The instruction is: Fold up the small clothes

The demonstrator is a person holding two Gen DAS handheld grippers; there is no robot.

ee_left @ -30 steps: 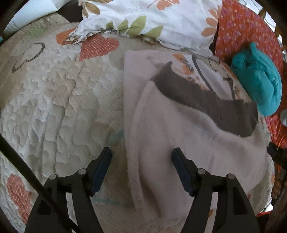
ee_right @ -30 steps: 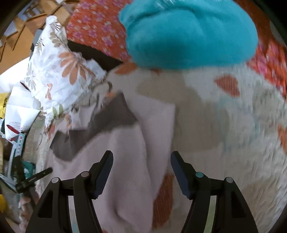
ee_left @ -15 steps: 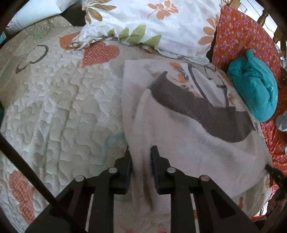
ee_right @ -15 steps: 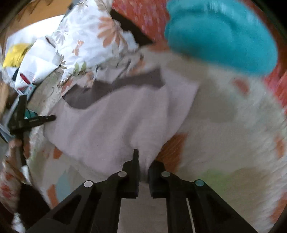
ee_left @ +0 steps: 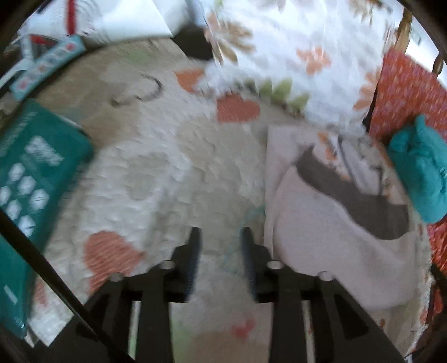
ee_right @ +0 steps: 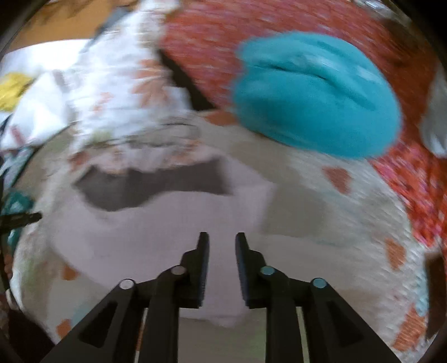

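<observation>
A pale pink garment with a grey band lies flat on the quilted bedspread. My left gripper hovers over bare quilt just left of the garment's edge. Its jaws are opening with nothing between them. In the right wrist view my right gripper hangs above the pink garment, below its grey band. Its jaws are opening too, and the pads press on no fabric. A folded teal garment rests beyond, also at the far right of the left wrist view. Both views are blurred.
A floral pillow lies at the head of the bed, and red flowered bedding runs along the right. A teal box sits at the bed's left edge, with papers beyond it.
Both grippers pinched the pink garment's near edge half a second ago. They have since let go, spread their jaws and lifted. The left one swung left, off the garment.
</observation>
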